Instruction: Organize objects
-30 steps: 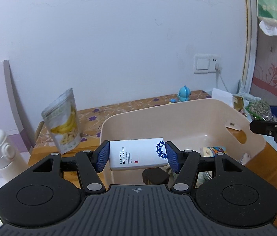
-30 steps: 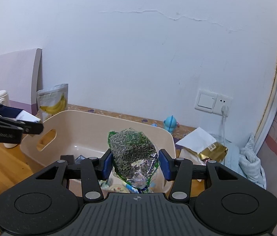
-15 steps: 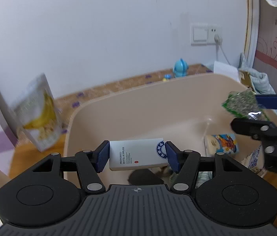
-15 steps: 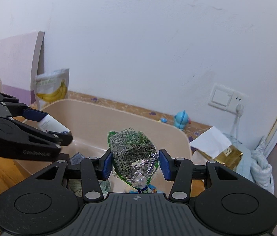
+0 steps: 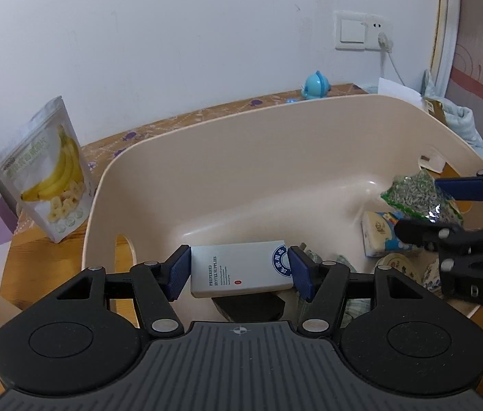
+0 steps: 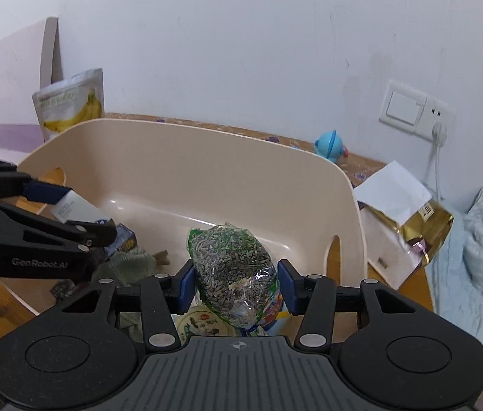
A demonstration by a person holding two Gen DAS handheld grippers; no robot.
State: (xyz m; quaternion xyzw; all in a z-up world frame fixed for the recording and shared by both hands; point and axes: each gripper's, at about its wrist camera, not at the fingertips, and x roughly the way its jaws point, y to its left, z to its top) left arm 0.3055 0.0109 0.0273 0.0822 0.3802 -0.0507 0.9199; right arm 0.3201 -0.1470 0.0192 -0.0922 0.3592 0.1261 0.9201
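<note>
My left gripper (image 5: 239, 272) is shut on a white hotel-supplies box (image 5: 241, 269) and holds it over the near left part of the beige plastic basket (image 5: 207, 144). My right gripper (image 6: 236, 286) is shut on a clear bag of sunflower seeds (image 6: 232, 260) over the basket's (image 6: 207, 137) right near part. The left gripper with the box (image 6: 77, 209) shows at the left of the right wrist view. The right gripper with the seed bag (image 5: 416, 195) shows at the right of the left wrist view. Several items lie in the basket bottom.
A banana-chip pouch (image 5: 46, 171) stands left of the basket against the wall. A blue toy figure (image 5: 315, 85) sits behind it. A gold packet (image 6: 426, 222), white paper (image 6: 392, 188) and pale blue cloth (image 6: 474, 257) lie to the right. A wall socket (image 6: 416, 109) is above.
Both grippers have moved forward and down over the basket, keeping their objects. The views now look down into the basket, and each gripper shows closer in the other's view.
</note>
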